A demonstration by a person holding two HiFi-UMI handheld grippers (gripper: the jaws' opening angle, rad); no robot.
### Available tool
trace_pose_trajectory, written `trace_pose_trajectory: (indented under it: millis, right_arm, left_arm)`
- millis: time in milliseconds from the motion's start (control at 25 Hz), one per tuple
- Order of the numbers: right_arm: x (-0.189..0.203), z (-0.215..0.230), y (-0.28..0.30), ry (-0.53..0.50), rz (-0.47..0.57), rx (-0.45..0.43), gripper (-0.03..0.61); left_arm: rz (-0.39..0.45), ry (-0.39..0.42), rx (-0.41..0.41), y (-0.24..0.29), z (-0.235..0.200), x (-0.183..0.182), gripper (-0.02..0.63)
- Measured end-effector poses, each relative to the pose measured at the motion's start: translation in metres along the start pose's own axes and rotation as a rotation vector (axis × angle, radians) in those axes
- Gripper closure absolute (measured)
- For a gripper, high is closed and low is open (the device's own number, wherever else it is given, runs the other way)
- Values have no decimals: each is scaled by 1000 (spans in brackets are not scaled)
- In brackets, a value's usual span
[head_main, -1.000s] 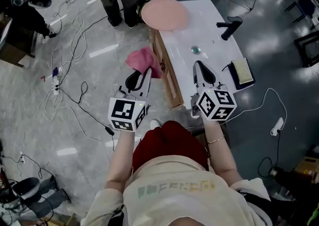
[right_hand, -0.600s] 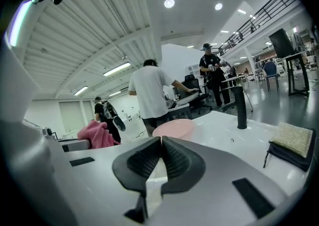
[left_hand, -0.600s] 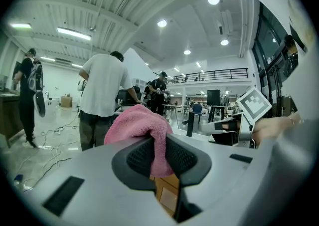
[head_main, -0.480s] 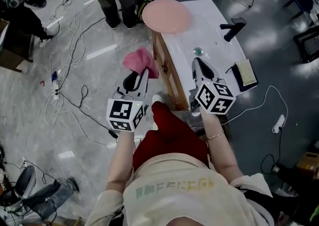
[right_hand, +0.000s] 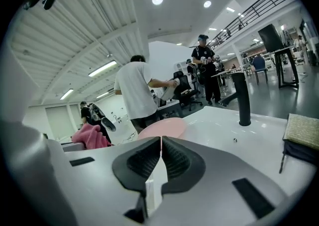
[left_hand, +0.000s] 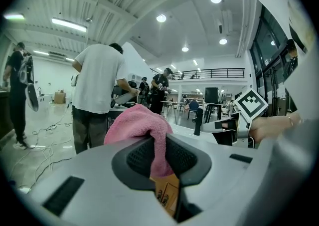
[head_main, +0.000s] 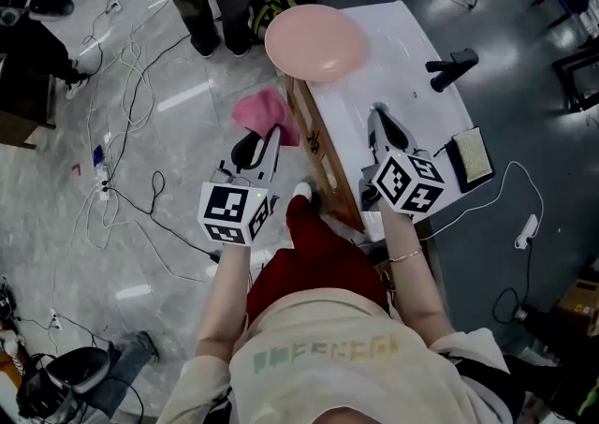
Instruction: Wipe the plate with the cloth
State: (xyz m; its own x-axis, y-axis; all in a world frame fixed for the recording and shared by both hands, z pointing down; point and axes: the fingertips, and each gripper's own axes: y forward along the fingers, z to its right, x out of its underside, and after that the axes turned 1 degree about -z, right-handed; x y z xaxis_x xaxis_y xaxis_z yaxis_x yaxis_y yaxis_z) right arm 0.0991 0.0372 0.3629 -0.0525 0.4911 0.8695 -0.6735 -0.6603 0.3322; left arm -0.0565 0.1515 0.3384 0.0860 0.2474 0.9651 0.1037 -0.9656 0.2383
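Two tools, one cloth, one plate; read from left to right.

Loose cables [head_main: 122, 66] trail over the floor at far left. My left tool [head_main: 266, 138] hangs above the floor, just beside the table's [head_main: 412, 38] left edge. Its jaws pinch a pink terry cloth [head_main: 266, 113] by a single fold, and the bulk of the cloth bunches beyond the tips. I judge the cloth soft, light and limp. It will drape rather than push, so a hold close to the bunch should give a firmer wiping pad.

The pink plate [head_main: 315, 41] lies at the table's far left corner, well apart from the cloth. Its rim seems to reach past the edge. It looks stiff, smooth and probably breakable, and I expect it to skate under wiping pressure. Its near rim is the place to steady it.

My right tool [head_main: 382, 123] is over the table and aimed toward the plate, its jaws pressed together on nothing.

Further right stand a black post [head_main: 452, 66] and a woven pad [head_main: 471, 155].
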Motion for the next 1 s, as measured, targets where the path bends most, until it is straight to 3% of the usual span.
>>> trace_pose_trajectory:
  millis: [240,480,1000]
  right_arm:
    - [-11,21,53,34,-6,57,540]
    - [-22,31,97,47,-9,56,540]
    - [-27,56,145,92,-115,87,538]
  left_arm:
    - [-15,14,34,57,-35,-12,548]
    - [-18,26,73,114,-65,-31,548]
    - [-27,68,141,199,-89,-72,548]
